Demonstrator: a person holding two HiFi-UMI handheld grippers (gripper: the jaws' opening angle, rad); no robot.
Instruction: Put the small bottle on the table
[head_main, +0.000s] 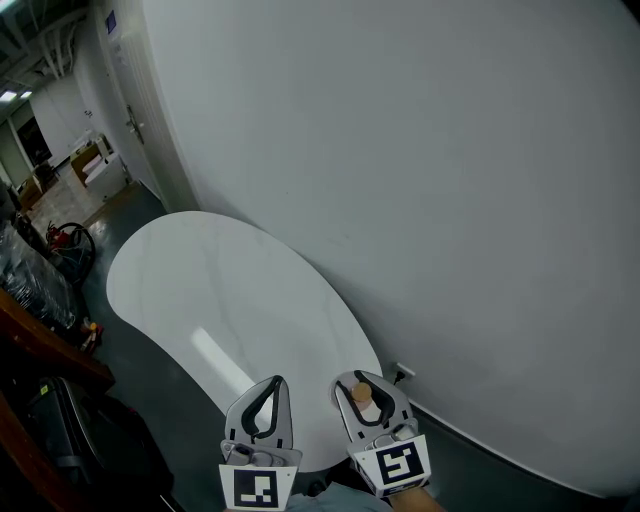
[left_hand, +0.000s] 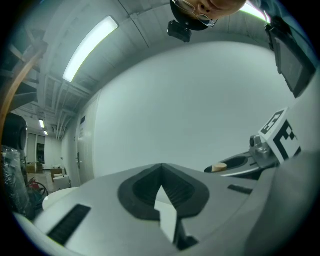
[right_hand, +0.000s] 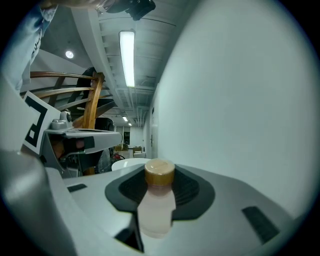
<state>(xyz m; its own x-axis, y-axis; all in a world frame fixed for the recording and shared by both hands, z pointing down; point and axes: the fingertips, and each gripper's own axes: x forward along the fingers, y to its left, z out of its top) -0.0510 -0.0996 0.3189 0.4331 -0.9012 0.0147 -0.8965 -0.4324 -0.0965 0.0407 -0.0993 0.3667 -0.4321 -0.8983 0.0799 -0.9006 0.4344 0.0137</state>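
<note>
The small bottle (head_main: 364, 398), pale and cloudy with a tan cap, stands upright between the jaws of my right gripper (head_main: 362, 384), which is shut on it. In the right gripper view the bottle (right_hand: 156, 212) fills the middle of the jaws of the right gripper (right_hand: 160, 169). My left gripper (head_main: 275, 382) hangs beside it on the left, shut with nothing in it; in the left gripper view the left gripper (left_hand: 161, 167) has its tips meeting. Both grippers hover over the near end of the white oval table (head_main: 230, 290).
A white curved wall (head_main: 430, 180) runs along the table's right side, with a socket (head_main: 403, 375) low on it. Dark bags (head_main: 80, 440), a wooden rail (head_main: 40, 345) and a red object (head_main: 62, 237) stand on the floor to the left.
</note>
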